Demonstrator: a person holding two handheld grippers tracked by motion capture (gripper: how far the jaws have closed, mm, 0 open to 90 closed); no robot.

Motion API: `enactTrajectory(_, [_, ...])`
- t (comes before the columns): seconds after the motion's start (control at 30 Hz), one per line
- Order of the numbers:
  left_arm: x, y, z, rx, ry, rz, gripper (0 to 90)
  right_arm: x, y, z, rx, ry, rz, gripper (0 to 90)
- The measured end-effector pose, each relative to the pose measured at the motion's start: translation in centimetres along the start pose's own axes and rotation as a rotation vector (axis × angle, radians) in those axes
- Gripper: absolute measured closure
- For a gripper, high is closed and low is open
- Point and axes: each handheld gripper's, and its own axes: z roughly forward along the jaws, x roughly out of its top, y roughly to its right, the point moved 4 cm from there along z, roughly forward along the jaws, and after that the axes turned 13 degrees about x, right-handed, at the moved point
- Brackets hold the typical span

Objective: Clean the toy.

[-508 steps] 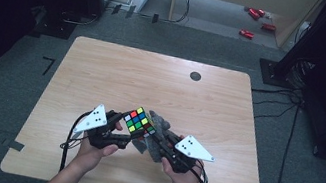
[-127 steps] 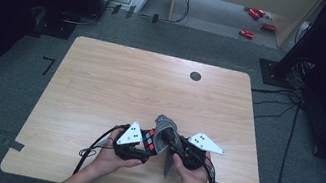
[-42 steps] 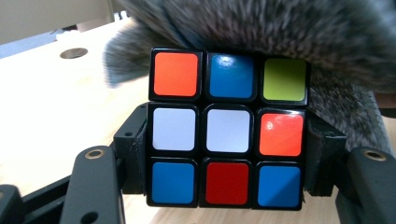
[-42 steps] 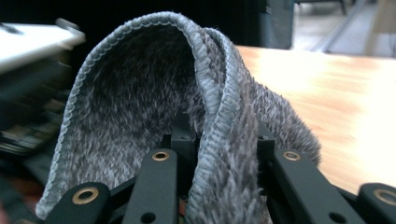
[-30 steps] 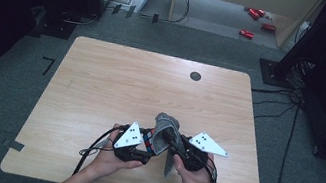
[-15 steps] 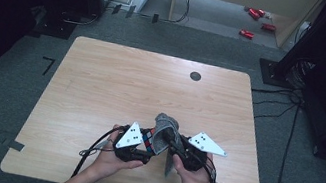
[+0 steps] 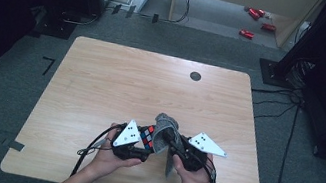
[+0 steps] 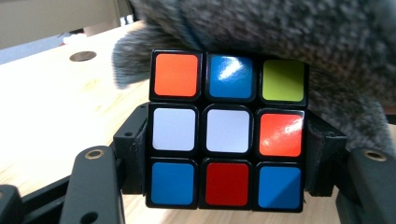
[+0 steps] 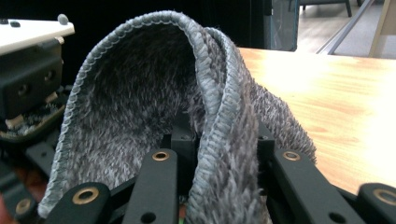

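A Rubik's cube (image 8: pixel 227 129) with orange, blue, green, white and red stickers sits clamped between the jaws of my left gripper (image 8: pixel 224 154), just above the table. In the high view the cube (image 7: pixel 147 135) shows between both hands near the table's front edge, with the left gripper (image 7: pixel 134 142) at its left. A grey fluffy cloth (image 9: pixel 187 112) is pinched in my right gripper (image 9: pixel 219 154) and drapes over its jaws. The cloth (image 7: pixel 165 128) lies against the cube's top and right side, and the right gripper (image 7: pixel 176 149) holds it there.
The wooden table (image 7: pixel 117 78) stretches away beyond the hands, with a round cable hole (image 7: pixel 195 76) near its far edge. Black cables trail from both grippers toward the front edge. Red items (image 7: pixel 247 34) lie on the floor behind the table.
Long ago the cube was held up, open to view between the grippers. Over the last second the hands and cloth have hardly moved; the cloth stays pressed on the cube.
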Motion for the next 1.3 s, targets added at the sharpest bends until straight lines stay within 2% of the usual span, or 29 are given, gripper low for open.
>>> enactTrajectory(0.07, [0.0, -0.1, 0.0, 0.002, -0.002, -0.002, 34.7, 0.1, -0.5, 0.0, 0.010, 0.000, -0.007, 72.2])
enactTrajectory(0.1, [-0.1, 0.0, 0.2, -0.010, -0.014, -0.007, 34.8, 0.3, -0.9, 0.1, 0.022, 0.003, -0.015, 72.2])
enactTrajectory(0.17, [-0.2, 0.4, 0.2, -0.011, -0.015, 0.015, 34.8, 0.6, -1.6, 0.3, 0.045, 0.007, -0.035, 72.1])
enactTrajectory(0.2, [-0.2, 0.4, 0.2, -0.011, -0.015, 0.015, 34.8, 0.6, -1.6, 0.3, 0.045, 0.007, -0.035, 72.1])
enactTrajectory(0.23, [-0.2, 0.6, 0.2, -0.010, -0.013, 0.023, 34.8, 0.7, -2.0, 0.5, 0.036, -0.002, -0.057, 72.0])
enactTrajectory(0.33, [-0.1, 0.4, 0.1, -0.010, -0.007, 0.025, 34.8, 0.7, -1.6, 0.4, 0.039, 0.006, -0.040, 72.0])
enactTrajectory(0.37, [0.0, 0.2, 0.0, -0.009, 0.000, 0.016, 34.8, 0.3, -0.5, 0.3, -0.005, -0.012, -0.017, 72.1])
enactTrajectory(0.4, [0.1, 0.0, -0.1, -0.005, 0.003, 0.009, 34.8, 0.3, -0.5, 0.3, -0.005, -0.012, -0.017, 72.1])
enactTrajectory(0.43, [0.3, -0.6, -0.3, 0.006, 0.012, -0.002, 34.8, -0.2, 0.7, 0.0, -0.022, -0.003, 0.022, 72.0])
enactTrajectory(0.5, [0.4, -0.9, -0.5, 0.005, 0.019, -0.010, 34.7, -0.7, 1.6, -0.2, -0.051, -0.004, 0.023, 72.0])
enactTrajectory(0.53, [0.8, -1.5, -1.0, -0.011, 0.053, -0.058, 34.8, -0.9, 1.9, -0.3, -0.053, -0.012, 0.027, 72.0])
enactTrajectory(0.57, [0.8, -1.5, -1.0, -0.011, 0.053, -0.058, 34.8, -0.9, 1.9, -0.3, -0.053, -0.012, 0.027, 72.0])
enactTrajectory(0.6, [1.0, -1.9, -1.2, -0.023, 0.070, -0.090, 34.8, -1.1, 2.1, -0.2, -0.054, -0.026, 0.021, 71.9])
enactTrajectory(0.63, [1.3, -2.1, -1.4, -0.031, 0.086, -0.120, 34.8, -1.4, 2.2, 0.0, -0.053, -0.037, 0.010, 71.9])
enactTrajectory(0.7, [1.7, -2.6, -1.8, -0.052, 0.105, -0.164, 34.8, -2.4, 1.9, 1.0, 0.008, -0.072, -0.038, 71.3])
enactTrajectory(0.73, [1.7, -2.6, -1.8, -0.052, 0.105, -0.164, 34.8, -2.7, 1.5, 1.4, 0.032, -0.084, -0.064, 71.1])
enactTrajectory(0.77, [1.7, -2.8, -1.9, -0.061, 0.107, -0.179, 34.8, -2.7, 1.5, 1.4, 0.032, -0.084, -0.064, 71.1])
enactTrajectory(0.83, [1.7, -3.0, -2.0, -0.081, 0.104, -0.210, 34.8, -3.2, 0.8, 2.2, 0.070, -0.105, -0.119, 71.0])
enactTrajectory(0.87, [1.7, -3.2, -2.0, -0.100, 0.106, -0.235, 34.8, -3.5, 0.2, 2.7, 0.090, -0.129, -0.174, 70.8])
enactTrajectory(0.93, [1.6, -3.3, -2.0, -0.111, 0.102, -0.237, 34.8, -3.5, 0.1, 2.7, 0.081, -0.132, -0.211, 70.7])
enactTrajectory(1.0, [1.5, -3.3, -1.9, -0.119, 0.091, -0.234, 34.8, -3.3, 0.2, 2.5, 0.071, -0.124, -0.220, 70.7])
enactTrajectory(1.07, [1.3, -3.0, -1.7, -0.122, 0.065, -0.215, 34.8, -2.2, 0.7, 1.5, 0.034, -0.055, -0.232, 70.7])
enactTrajectory(1.1, [1.3, -3.0, -1.7, -0.122, 0.065, -0.215, 34.8, -2.2, 0.7, 1.5, 0.034, -0.055, -0.232, 70.7])
enactTrajectory(1.13, [1.3, -2.9, -1.7, -0.120, 0.064, -0.213, 34.8, -1.9, 1.0, 1.1, 0.014, -0.033, -0.242, 70.7])
enactTrajectory(1.23, [1.4, -2.7, -1.6, -0.121, 0.066, -0.224, 34.8, -2.3, 0.9, 1.4, 0.026, -0.052, -0.256, 70.7])
enactTrajectory(1.3, [1.5, -2.9, -1.7, -0.110, 0.063, -0.221, 34.8, -3.2, 0.6, 2.1, 0.058, -0.100, -0.252, 70.6])
